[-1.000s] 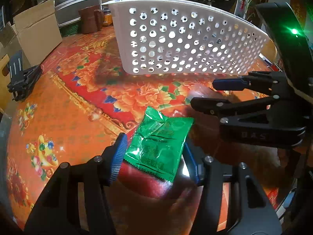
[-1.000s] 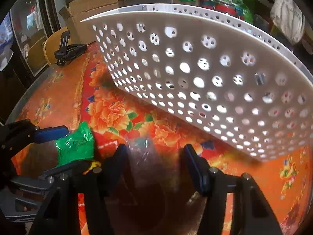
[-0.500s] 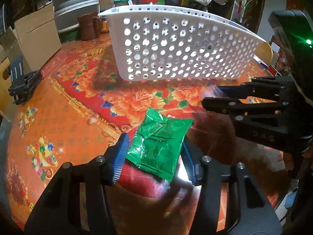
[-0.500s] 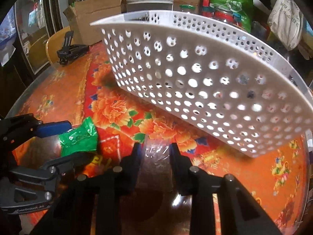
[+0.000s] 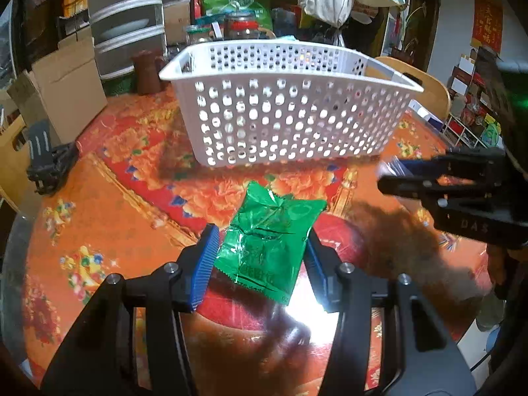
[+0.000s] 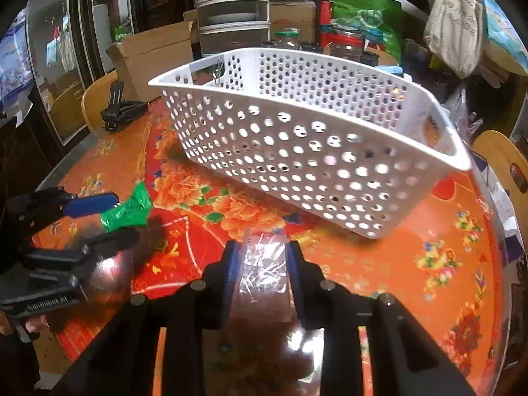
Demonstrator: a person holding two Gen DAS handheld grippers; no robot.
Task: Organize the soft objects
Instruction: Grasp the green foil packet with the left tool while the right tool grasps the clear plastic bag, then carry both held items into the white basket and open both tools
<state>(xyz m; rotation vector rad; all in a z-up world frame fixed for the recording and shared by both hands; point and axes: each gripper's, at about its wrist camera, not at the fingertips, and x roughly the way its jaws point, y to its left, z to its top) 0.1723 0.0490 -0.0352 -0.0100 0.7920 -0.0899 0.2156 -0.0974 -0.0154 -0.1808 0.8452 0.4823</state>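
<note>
My left gripper (image 5: 260, 260) is shut on a green foil packet (image 5: 269, 237) and holds it above the table; the packet also shows in the right wrist view (image 6: 127, 211) between the left gripper's fingers (image 6: 92, 204). My right gripper (image 6: 262, 264) is shut on a clear plastic packet (image 6: 264, 270) and holds it above the table; it shows at the right of the left wrist view (image 5: 439, 178). The white perforated basket (image 5: 290, 122) stands ahead of both grippers, also in the right wrist view (image 6: 297, 151).
The round table (image 6: 429, 264) has a red and orange floral cover. A black clamp tool (image 5: 46, 161) lies at the far left edge. Cardboard boxes (image 5: 62, 89), jars (image 5: 242, 28) and a wooden chair back (image 5: 425, 89) stand behind the basket.
Both grippers have risen and pulled back from the basket, each carrying its packet. The right gripper closed from wide open onto the clear packet.
</note>
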